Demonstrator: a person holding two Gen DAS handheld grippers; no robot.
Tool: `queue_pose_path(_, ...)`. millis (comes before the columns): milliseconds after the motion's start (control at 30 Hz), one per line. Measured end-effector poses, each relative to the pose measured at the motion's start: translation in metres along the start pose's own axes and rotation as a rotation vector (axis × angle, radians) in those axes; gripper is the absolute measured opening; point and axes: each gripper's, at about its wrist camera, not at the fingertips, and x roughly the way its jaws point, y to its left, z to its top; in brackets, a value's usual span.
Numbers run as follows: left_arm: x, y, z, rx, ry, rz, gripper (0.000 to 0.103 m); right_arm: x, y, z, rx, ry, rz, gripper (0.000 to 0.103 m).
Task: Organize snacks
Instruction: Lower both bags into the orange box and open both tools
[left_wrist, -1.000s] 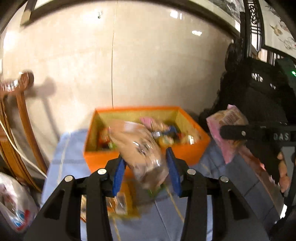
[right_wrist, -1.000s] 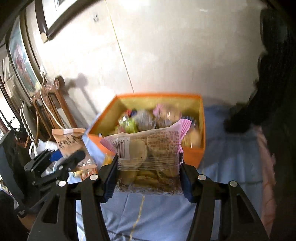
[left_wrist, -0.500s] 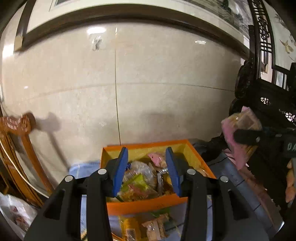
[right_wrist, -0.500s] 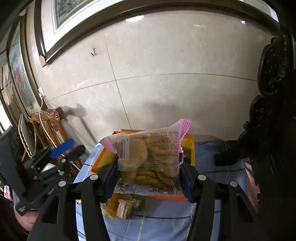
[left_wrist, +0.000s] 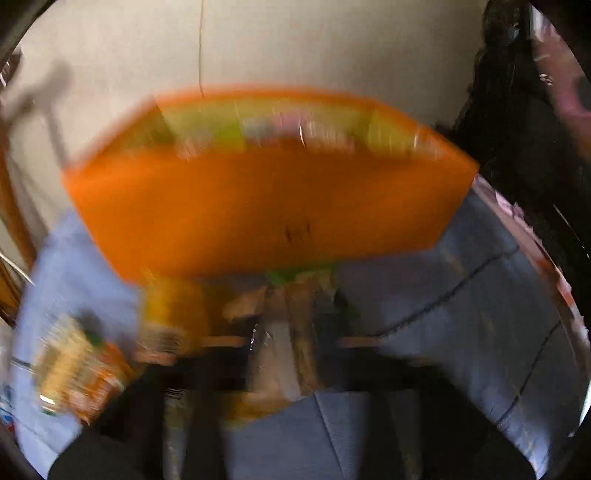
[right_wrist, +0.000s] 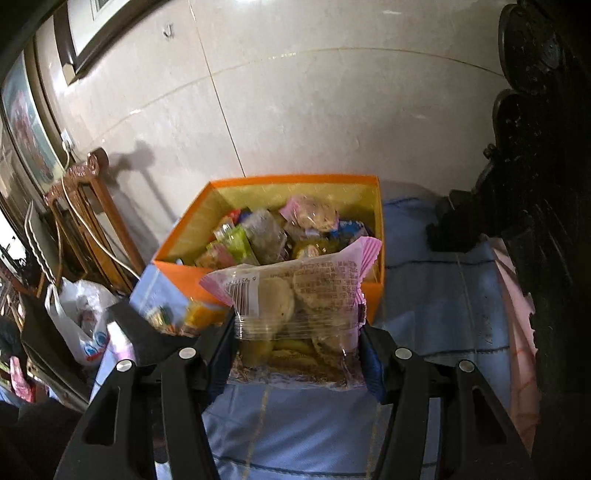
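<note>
The right gripper (right_wrist: 299, 354) grips a pink-edged biscuit pack (right_wrist: 295, 295) before the orange box (right_wrist: 380, 236); the left gripper's (left_wrist: 291, 354) jaws are closed, whether around a snack is lost in blur.

1. Orange boxes: one (right_wrist: 192, 275), ahead of my right claw.
2. Clear biscuit packets with pink crimped ends: one (right_wrist: 295, 295), between my right claw's fingers; a second similar packet (right_wrist: 314, 218) lies in the box beyond.
3. Other wrapped snacks in the box: too jumbled to count.
4. Loose snack packets on the blue cloth (right_wrist: 443, 314), left of my right claw: at least two; blur prevents an exact count.
5. White plastic bags: one (right_wrist: 79, 325), far left.
6. Wooden chairs: one (right_wrist: 92, 206), left.
</note>
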Motion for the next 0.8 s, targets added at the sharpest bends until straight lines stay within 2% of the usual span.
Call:
queue_pose_path(133,0.011,0.003,-0.01,-0.048,-0.016,-0.039,0.0,-0.005,-0.006,-0.003,-0.004,0.001,-0.008,0.058)
queue_pose_path(167,0.01,0.007,-0.01,-0.073,-0.027,-0.067,0.007,-0.006,-0.007,-0.002,-0.001,-0.001,-0.009,0.059)
queue_pose_path(233,0.007,0.007,-0.01,-0.08,-0.038,-0.168,0.061,-0.01,-0.01,0.0,0.009,-0.013,-0.004,0.059)
queue_pose_path(267,0.005,0.0,-0.01,-0.023,-0.045,-0.267,0.095,-0.011,-0.011,0.001,0.012,-0.018,-0.002,0.059)
queue_pose_path(300,0.009,-0.007,-0.012,0.024,-0.018,-0.305,0.099,-0.011,-0.012,0.002,0.018,-0.025,0.002,0.059)
queue_pose_path(367,0.034,-0.021,-0.018,0.125,0.105,-0.292,0.099,-0.01,-0.013,0.003,0.029,-0.031,0.008,0.059)
queue_pose_path(400,0.034,-0.022,-0.019,0.137,0.082,-0.28,0.099,-0.009,-0.013,0.002,0.031,-0.029,0.012,0.059)
queue_pose_path(500,0.031,-0.004,-0.016,0.005,0.008,-0.239,0.099,-0.005,-0.007,-0.004,0.013,-0.017,0.02,0.059)
queue_pose_path(600,0.02,0.003,-0.016,-0.001,-0.067,-0.169,0.099,-0.001,-0.009,-0.009,0.021,-0.005,0.019,0.059)
queue_pose_path(700,0.019,0.011,-0.023,0.012,-0.073,-0.081,0.099,0.003,-0.014,-0.01,0.046,-0.004,0.023,0.059)
queue_pose_path(800,0.038,0.025,-0.029,-0.037,-0.012,-0.018,0.099,0.007,-0.011,-0.011,0.049,0.0,0.032,0.059)
